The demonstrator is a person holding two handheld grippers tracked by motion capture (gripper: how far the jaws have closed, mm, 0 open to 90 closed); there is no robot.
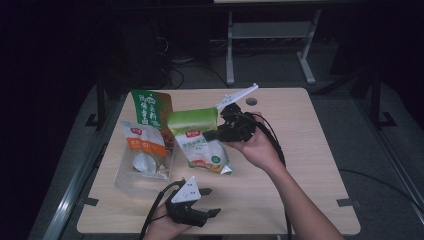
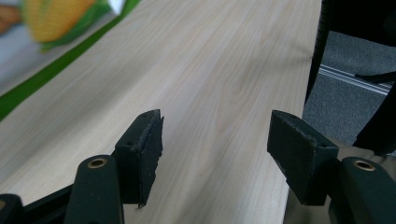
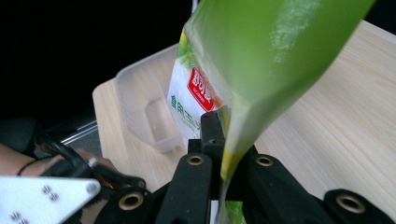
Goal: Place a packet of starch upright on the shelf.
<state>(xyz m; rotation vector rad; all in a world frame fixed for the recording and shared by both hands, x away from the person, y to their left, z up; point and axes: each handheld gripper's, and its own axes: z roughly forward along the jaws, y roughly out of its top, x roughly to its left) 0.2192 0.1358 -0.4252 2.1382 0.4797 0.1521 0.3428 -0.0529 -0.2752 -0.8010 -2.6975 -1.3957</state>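
A white snack bag with a green top (image 1: 197,140) stands tilted at the middle of the wooden table (image 1: 300,150). My right gripper (image 1: 209,135) is shut on its upper right edge. In the right gripper view the black jaws (image 3: 219,135) pinch the bag's seam, and the green top (image 3: 261,51) rises above them. My left gripper (image 1: 212,201) lies near the table's front edge, open, with nothing between its fingers. The left gripper view has its jaws (image 2: 215,135) apart over bare wood, with the bag's lower corner (image 2: 51,23) far off at the top left.
A clear plastic container (image 1: 125,182) sits at the front left with an orange and white bag (image 1: 145,142) leaning in it. A green and orange bag (image 1: 150,107) lies behind them. The table's right edge (image 2: 299,121) drops to a grey floor.
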